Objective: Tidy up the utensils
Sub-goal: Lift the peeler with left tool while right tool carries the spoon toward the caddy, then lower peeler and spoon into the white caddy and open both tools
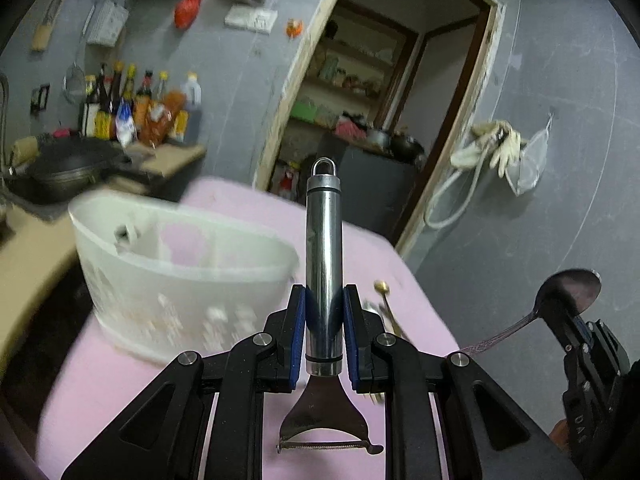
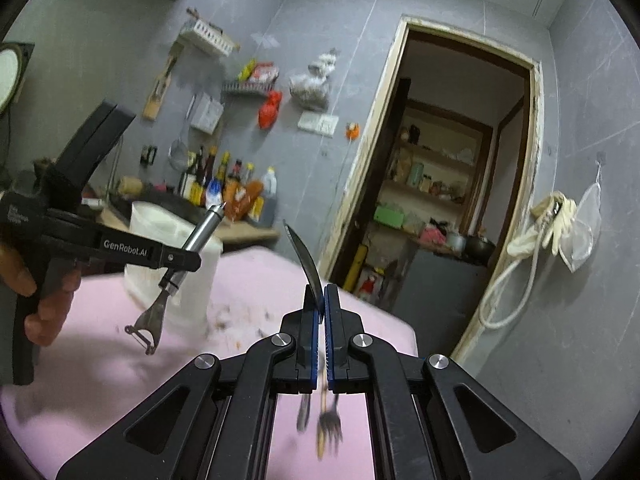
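Left gripper (image 1: 324,312): we clamp the peeler (image 1: 323,264) by its steel handle, blade end nearest us, held above the pink cloth (image 1: 120,380).
Right gripper (image 2: 321,320): we pinch the spoon (image 2: 305,258), bowl pointing up.
Basket (image 1: 180,276): white, far left on the cloth.
Fork (image 2: 329,426): lying near, under our right gripper.

surface: pink cloth-covered top (image 1: 256,216)
basket: white plastic, perforated (image 1: 180,280), stands on it
loose utensils: fork (image 2: 329,426) and another blurred piece, lying flat on the pink
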A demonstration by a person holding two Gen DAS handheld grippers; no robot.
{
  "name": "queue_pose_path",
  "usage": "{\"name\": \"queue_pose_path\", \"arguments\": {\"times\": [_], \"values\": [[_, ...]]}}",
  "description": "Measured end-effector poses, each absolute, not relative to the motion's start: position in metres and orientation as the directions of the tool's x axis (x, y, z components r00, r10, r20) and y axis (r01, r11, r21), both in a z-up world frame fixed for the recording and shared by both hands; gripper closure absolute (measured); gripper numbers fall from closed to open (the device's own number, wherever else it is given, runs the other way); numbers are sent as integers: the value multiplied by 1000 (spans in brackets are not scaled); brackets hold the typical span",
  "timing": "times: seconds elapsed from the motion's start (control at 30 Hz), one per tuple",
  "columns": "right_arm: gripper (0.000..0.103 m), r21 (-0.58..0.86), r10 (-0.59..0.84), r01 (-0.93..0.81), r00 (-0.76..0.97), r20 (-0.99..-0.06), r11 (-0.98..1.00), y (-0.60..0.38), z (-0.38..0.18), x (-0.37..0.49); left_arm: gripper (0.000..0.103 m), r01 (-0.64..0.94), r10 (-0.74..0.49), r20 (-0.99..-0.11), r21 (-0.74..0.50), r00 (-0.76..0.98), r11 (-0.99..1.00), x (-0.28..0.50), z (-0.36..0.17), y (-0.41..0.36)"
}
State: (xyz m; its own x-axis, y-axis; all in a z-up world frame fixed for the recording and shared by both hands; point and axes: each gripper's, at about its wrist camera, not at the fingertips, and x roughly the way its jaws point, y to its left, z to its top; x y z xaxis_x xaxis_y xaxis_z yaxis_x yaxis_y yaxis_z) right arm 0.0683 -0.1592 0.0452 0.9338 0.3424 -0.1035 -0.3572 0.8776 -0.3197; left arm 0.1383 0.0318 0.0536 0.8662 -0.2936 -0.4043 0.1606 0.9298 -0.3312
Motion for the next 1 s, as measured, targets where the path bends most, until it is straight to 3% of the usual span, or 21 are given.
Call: {"name": "queue_pose_path", "arguments": {"times": [0.27,0.47,0.67,1.0], "values": [[103,-275,469,-444,883,27,853,-117,97,99,88,92,-172,-255,-298,952,950,154,108,91],[103,-217,561,-538,826,57,814,-75,114,128,88,11,-54,-162,-257,985,966,170,125,142],[103,-182,597,-585,802,10,790,-43,111,150,88,-51,17,-136,-253,991,966,184,110,182],[102,-122,602,-616,787,-134,778,-30,81,174,88,-69,24,-170,-267,985,961,198,72,191]]}}
